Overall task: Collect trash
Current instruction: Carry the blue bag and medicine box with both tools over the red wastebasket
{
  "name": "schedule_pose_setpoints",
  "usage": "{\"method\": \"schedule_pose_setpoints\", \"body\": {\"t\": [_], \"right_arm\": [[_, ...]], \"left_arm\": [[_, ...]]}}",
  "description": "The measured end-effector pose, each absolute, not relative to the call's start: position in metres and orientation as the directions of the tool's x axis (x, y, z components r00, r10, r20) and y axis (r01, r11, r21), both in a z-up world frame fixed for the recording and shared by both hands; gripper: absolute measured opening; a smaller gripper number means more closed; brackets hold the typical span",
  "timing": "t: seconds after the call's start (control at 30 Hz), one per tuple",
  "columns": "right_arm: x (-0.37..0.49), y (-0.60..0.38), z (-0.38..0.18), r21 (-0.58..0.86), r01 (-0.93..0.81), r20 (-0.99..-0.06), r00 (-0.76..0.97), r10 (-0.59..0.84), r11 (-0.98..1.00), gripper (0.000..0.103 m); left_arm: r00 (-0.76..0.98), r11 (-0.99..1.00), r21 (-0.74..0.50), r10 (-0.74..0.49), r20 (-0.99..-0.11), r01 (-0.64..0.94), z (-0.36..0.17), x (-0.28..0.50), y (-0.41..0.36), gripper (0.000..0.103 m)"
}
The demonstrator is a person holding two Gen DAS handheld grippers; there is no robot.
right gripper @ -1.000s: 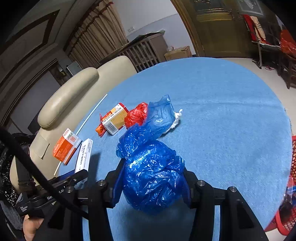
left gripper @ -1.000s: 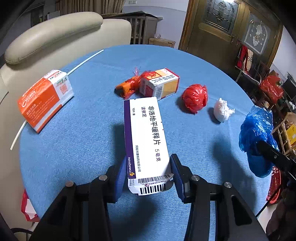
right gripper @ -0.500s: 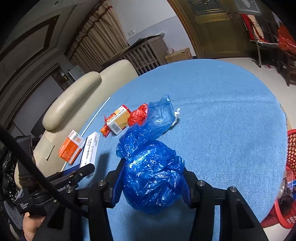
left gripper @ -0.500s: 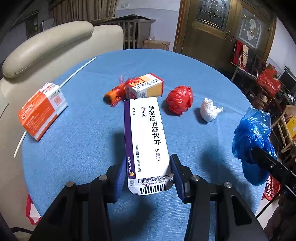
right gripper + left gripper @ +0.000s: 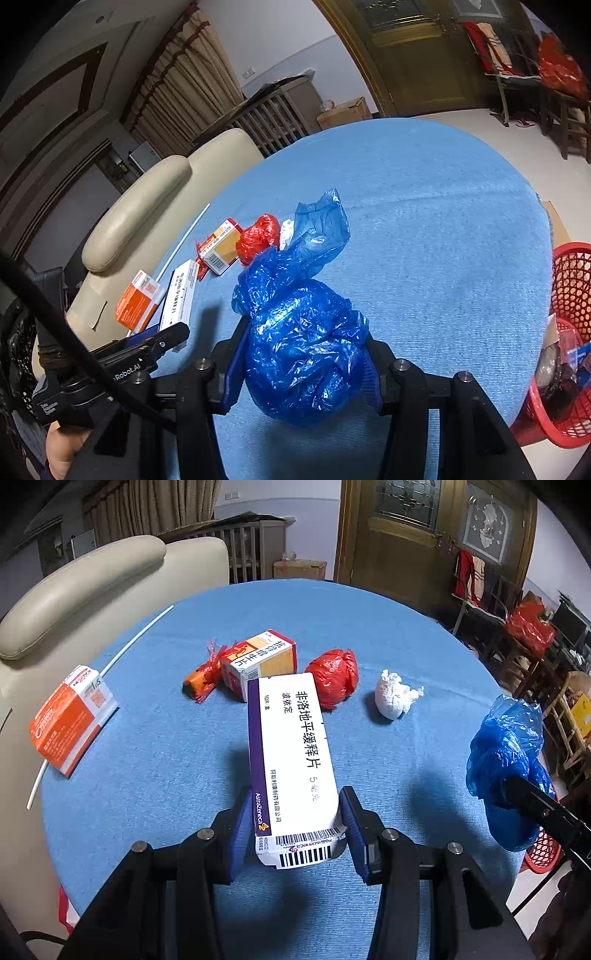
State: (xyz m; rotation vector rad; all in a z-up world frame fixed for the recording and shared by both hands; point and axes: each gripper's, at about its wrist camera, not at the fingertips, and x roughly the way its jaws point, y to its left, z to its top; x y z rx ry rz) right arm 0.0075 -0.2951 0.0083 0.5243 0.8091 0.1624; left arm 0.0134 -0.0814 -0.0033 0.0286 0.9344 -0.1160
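Left claw (image 5: 293, 827) is clamped across the white medicine box's (image 5: 291, 753) near end; right claw (image 5: 304, 363) squeezes the crumpled blue plastic bag (image 5: 301, 332). Both loads hang above the tabletop (image 5: 443, 229), probably bound for the red basket (image 5: 570, 280) at right.

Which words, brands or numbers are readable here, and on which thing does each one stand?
"AstraZeneca", "非洛地平缓释片", "波依定": white box in left gripper.
"Robot.AI": left gripper, right wrist view.
"5": orange box; the rest is blurred.
Small box: print too small to read.
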Motion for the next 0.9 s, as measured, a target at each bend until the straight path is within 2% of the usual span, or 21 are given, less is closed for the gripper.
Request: {"method": "schedule_pose_setpoints", "body": {"t": [0.9], "right_arm": [[-0.01,-0.326,0.008,0.529,0.133,-0.639,0.712,0.291,0.838,0.055]], "left_arm": [[0.582,0.987,0.0,-0.094,-0.807,0.159,0.0,0.008,-0.109,0.048]]}}
